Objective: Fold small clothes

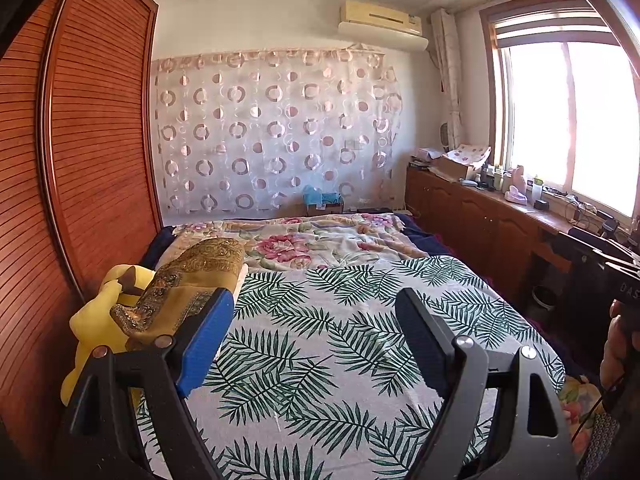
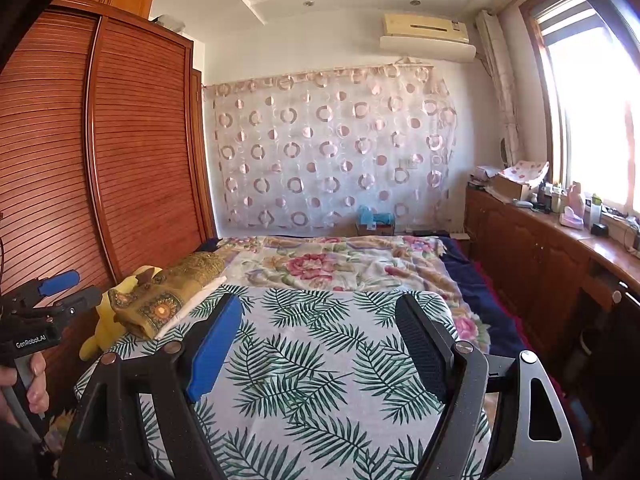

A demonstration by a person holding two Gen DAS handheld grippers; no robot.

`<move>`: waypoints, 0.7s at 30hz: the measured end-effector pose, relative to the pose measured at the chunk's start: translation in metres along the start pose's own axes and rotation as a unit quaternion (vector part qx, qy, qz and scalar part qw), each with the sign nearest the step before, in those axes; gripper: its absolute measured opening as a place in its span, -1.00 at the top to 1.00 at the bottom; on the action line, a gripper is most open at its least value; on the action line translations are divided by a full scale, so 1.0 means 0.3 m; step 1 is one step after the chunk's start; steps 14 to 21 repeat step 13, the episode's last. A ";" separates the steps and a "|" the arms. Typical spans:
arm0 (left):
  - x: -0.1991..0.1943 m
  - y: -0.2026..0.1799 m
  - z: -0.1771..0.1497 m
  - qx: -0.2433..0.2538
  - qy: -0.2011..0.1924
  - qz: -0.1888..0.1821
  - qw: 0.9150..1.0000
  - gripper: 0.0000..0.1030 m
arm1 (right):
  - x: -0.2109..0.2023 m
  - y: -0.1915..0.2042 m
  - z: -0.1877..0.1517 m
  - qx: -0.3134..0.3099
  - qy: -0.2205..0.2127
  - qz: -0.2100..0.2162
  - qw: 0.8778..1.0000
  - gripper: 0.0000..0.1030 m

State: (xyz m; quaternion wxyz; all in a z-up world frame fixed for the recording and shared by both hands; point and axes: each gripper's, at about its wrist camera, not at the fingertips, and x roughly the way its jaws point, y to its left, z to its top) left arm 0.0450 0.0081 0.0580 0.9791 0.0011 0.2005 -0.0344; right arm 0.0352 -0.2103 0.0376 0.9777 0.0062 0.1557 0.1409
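Right claw [image 2: 320, 336] gapes empty above the leaf sheet [image 2: 320, 380]; left claw [image 2: 66, 290] beside the wardrobe [image 2: 140, 140].

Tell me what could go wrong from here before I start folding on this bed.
1. The brown patterned cloth lies at the bed's edge, partly over a yellow plush toy; grabbing it may drag the toy along or push it off the side.
2. The leaf-print sheet lies loose under both open tools, left tool and right tool, so a low pinch might catch the sheet instead of the clothing.
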 end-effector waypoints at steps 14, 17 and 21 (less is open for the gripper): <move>0.002 0.001 -0.002 0.000 -0.001 -0.001 1.000 -0.62 | -0.001 -0.008 -0.005 -0.002 -0.001 0.001 1.000 -0.57; 0.002 0.001 -0.002 0.000 -0.001 -0.001 1.000 -0.62 | -0.001 -0.008 -0.005 -0.002 -0.001 0.001 1.000 -0.57; 0.002 0.001 -0.002 0.000 -0.001 -0.001 1.000 -0.62 | -0.001 -0.008 -0.005 -0.002 -0.001 0.001 1.000 -0.57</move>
